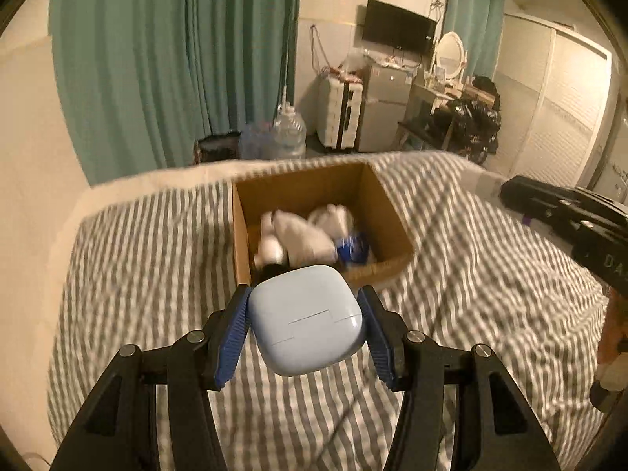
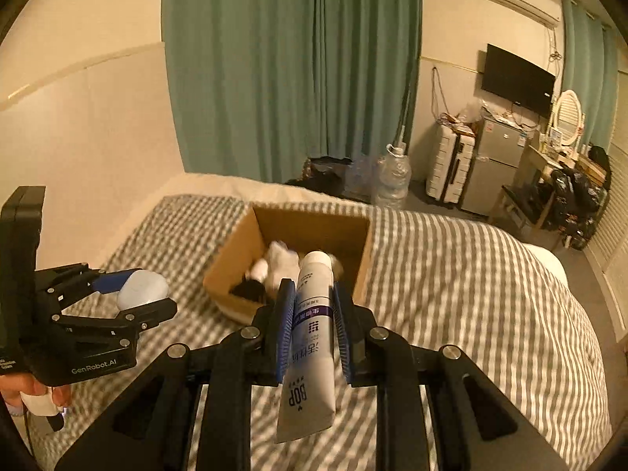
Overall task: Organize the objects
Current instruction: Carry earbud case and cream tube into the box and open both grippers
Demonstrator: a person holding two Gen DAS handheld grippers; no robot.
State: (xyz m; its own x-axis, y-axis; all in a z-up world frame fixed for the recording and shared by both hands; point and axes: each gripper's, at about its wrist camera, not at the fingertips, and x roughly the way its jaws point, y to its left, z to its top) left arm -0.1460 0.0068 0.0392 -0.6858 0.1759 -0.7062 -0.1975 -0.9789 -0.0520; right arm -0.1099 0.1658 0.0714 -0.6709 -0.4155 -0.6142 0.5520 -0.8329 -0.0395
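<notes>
An open cardboard box (image 1: 392,212) sits on the striped bed and holds several white and blue items (image 1: 302,235). My left gripper (image 1: 306,298) is shut on a light blue earbud case (image 1: 306,322), held above the bed just short of the box's near wall. In the right wrist view the left gripper (image 2: 129,294) shows at the left with the case (image 2: 141,288). My right gripper (image 2: 314,294) is shut on a white toothpaste tube (image 2: 312,337), cap end pointing over the box (image 2: 231,263).
The grey-and-white striped bed cover (image 1: 471,294) spreads all around the box. A black case (image 1: 565,212) lies at the bed's right edge. Beyond the bed stand green curtains (image 1: 176,59), water jugs (image 1: 288,133), a suitcase (image 1: 339,112) and a small fridge (image 1: 382,106).
</notes>
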